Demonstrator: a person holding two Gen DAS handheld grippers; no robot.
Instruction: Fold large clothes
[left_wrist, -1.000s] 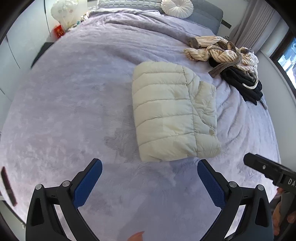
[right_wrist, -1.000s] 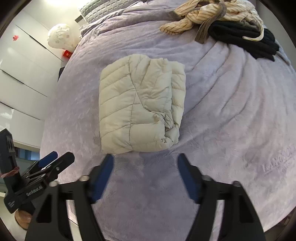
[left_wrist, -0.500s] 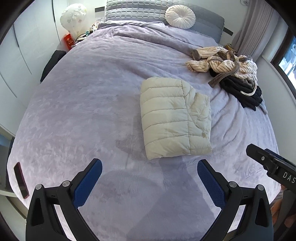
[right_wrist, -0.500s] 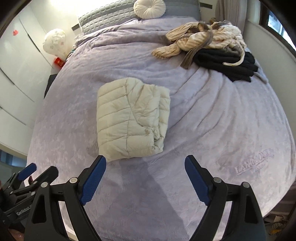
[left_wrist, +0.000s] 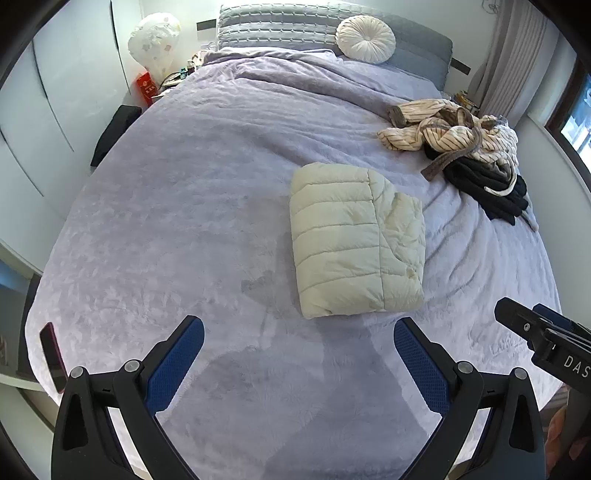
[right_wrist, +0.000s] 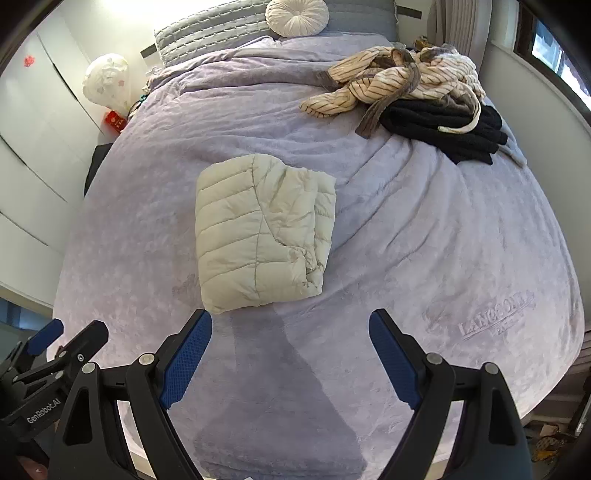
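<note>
I read the step in hand as the gap between garments: the cream quilted puffer jacket lies folded into a compact rectangle near the middle of the lilac plush bedspread, and neither tool touches it. I judge this garment done.

Left gripper: blue-padded fingers spread wide, nothing between them, hanging above the near edge of the bed, short of the jacket. Right gripper: likewise spread wide and empty, over the foot of the bed, with the folded jacket just beyond its tips.

The next move, as I judge it, calls for a reach to the unfolded heap at the far right side of the bed, well apart from the jacket. There the cream striped knit garment with grey-brown trim lies tangled on top of the black knit garment. I would have to separate one from the other, drag it to open bedspread and spread it flat before any fold. The tangle is the risk: pulling one piece may bring the other along.

Count:
- folded jackets: one
- unfolded garments: two that I can tell apart; more may be hidden in the heap
- grippers: two, both empty
- round white pleated cushion: one, at the headboard
- dark phone: one, at the bed's near left edge
</note>
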